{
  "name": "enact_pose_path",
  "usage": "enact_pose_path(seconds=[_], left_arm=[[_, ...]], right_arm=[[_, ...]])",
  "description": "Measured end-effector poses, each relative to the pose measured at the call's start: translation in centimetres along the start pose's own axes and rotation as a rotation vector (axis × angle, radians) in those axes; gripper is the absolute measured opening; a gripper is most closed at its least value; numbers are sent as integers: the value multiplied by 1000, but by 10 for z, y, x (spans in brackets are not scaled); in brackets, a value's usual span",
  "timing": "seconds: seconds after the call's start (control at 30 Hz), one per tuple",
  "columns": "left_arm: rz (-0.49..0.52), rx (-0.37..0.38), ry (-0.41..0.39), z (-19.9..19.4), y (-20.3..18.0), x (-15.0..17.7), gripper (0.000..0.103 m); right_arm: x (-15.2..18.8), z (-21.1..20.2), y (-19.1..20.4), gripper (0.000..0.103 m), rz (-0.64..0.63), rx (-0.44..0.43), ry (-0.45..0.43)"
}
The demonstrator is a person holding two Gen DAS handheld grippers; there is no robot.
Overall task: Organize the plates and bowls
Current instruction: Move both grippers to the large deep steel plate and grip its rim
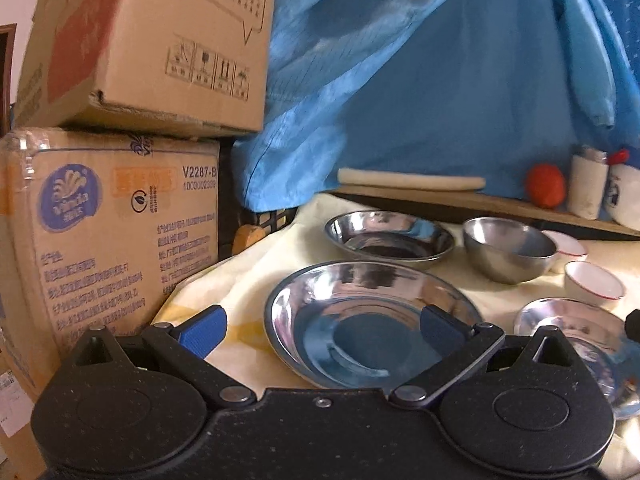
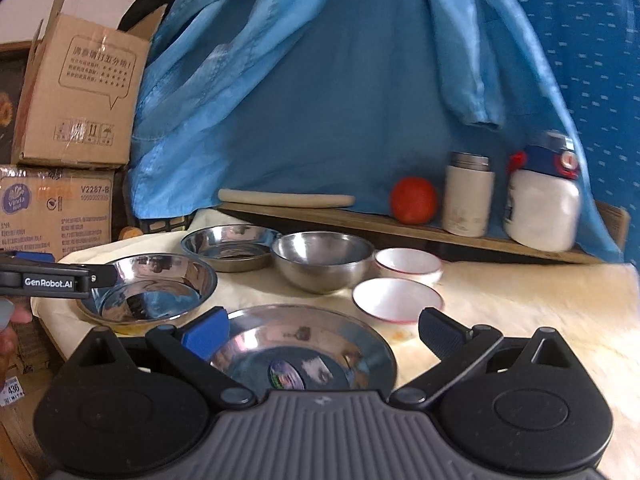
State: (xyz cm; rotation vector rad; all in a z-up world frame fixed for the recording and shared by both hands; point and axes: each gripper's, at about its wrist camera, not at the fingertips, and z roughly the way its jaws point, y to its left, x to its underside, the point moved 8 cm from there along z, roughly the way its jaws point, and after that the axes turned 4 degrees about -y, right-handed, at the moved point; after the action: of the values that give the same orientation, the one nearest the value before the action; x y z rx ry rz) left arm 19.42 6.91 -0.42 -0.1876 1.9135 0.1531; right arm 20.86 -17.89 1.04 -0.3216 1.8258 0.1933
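Approach step: my left gripper point(image 1: 322, 330) and right gripper point(image 2: 324, 330) both spread, empty, over steel plates point(image 1: 372, 320). Next, I pinch rim, stack.

A table point(image 2: 520, 300) draped in a cream cloth point(image 2: 540, 320) carries three shallow steel plates, one at the near edge point(image 2: 340, 344), one to its left point(image 2: 160, 284) and one further back point(image 2: 232, 246). Just right of the rear plate stands a deep steel bowl point(image 2: 324, 264), with two white red-rimmed bowls point(image 2: 396, 300) point(image 2: 408, 264) beside it, one behind the other. Along the back, a wooden shelf board point(image 2: 360, 224) bears a rolling pin point(image 2: 286, 199), a tomato point(image 2: 413, 200), a cream flask point(image 2: 468, 196) and a white blue-capped jar point(image 2: 542, 200).
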Motion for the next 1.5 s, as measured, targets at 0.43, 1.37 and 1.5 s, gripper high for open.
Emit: enact_pose_path(seconds=[0.43,1.37,1.5], left_arm=[[5,124,124,79,-7,-50,102],[-34,122,359,208,-19,-50,93],[-72,159,370,212,-19,-48,85]], right_arm=[[-48,87,1,103,-67,-206,91],[-68,275,22,82,2,-415,368],[-62,287,28,73,1,-421,401]])
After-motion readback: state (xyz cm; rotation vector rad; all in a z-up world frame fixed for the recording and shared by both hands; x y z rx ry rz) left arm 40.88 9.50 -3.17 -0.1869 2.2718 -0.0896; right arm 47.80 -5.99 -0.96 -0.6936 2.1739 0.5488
